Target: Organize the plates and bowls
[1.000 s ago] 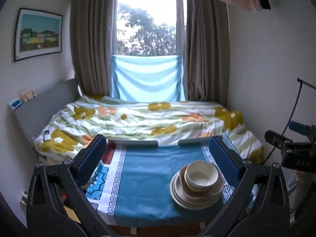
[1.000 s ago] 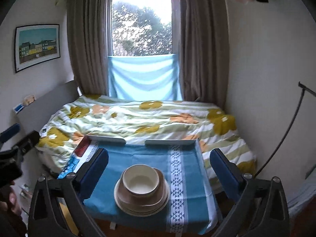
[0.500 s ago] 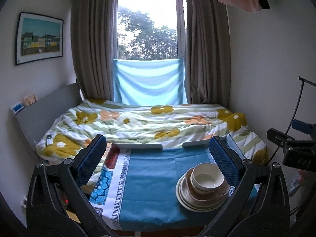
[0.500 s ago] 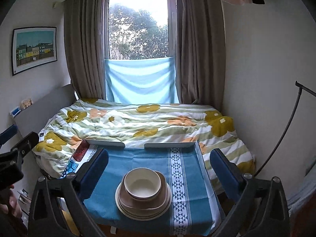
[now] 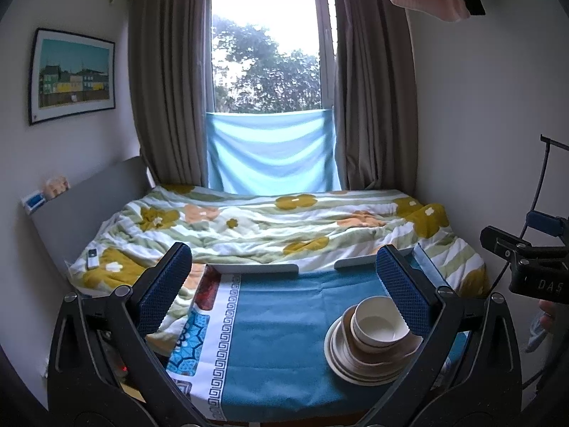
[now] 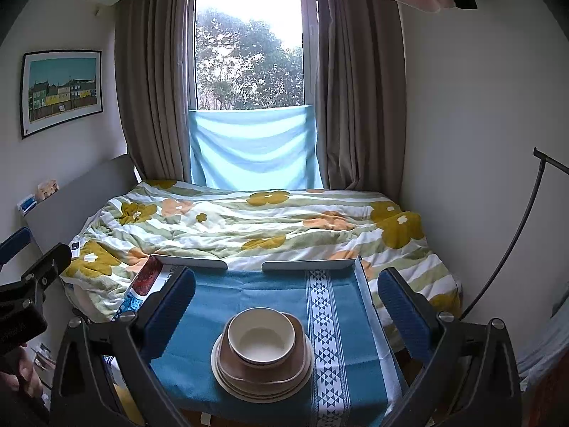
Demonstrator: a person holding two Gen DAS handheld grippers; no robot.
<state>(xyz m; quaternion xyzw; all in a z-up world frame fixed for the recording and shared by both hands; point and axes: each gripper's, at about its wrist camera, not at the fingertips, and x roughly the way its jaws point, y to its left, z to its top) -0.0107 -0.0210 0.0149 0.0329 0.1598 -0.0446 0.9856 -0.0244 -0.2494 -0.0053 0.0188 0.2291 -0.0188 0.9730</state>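
Bowl (image 6: 261, 335) atop plates (image 6: 262, 373) (stacked); both claws wide, w/ nothing held.

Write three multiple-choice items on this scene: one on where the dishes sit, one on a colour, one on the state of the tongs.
1. Where is the bowl?
A. on the bed
B. on top of the plate stack
C. on the floor

2. What colour is the cloth under the plates?
A. red
B. black
C. blue

3. How are both tongs?
A. open and empty
B. shut on the bowl
C. shut on a plate

Answers:
1 B, the bowl rests on the stack in both views.
2 C, blue cloth with white patterned bands covers the table.
3 A, the left tongs and right tongs stand wide apart, holding nothing.
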